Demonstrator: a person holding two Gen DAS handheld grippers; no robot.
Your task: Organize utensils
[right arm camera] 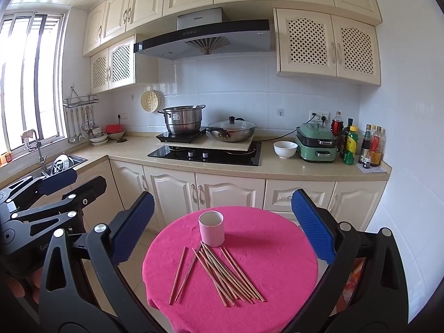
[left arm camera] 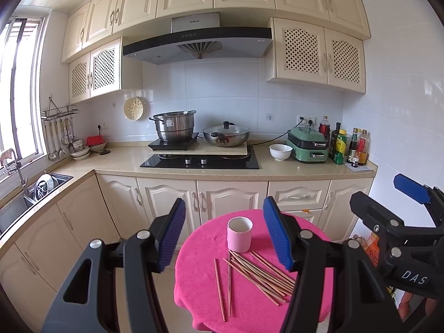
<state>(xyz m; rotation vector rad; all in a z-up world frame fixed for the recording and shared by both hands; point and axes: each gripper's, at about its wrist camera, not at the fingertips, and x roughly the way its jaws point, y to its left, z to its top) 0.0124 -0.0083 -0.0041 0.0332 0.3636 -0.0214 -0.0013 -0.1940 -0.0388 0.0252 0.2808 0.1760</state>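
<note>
Chopsticks [right arm camera: 219,274] lie loose on the pink-covered round surface [right arm camera: 277,255], most in a crossed pile fanning out from the foot of the cup [right arm camera: 211,229], two more lying just left of the pile. The cup stands upright and looks empty, near the far side of the surface. Left gripper [left arm camera: 224,233] and right gripper [right arm camera: 222,227] both hang above the near edge, well apart from the sticks; the jaws of each stand wide and hold nothing. Step in hand, as judged: the start, with no stick yet in the cup. The next move calls for lowering one gripper to a single stick, best one of the two outliers, closing on it near one end, tipping it upright and dropping it into the cup. Thin sticks lying flat on cloth may slip or come up in pairs.
</note>
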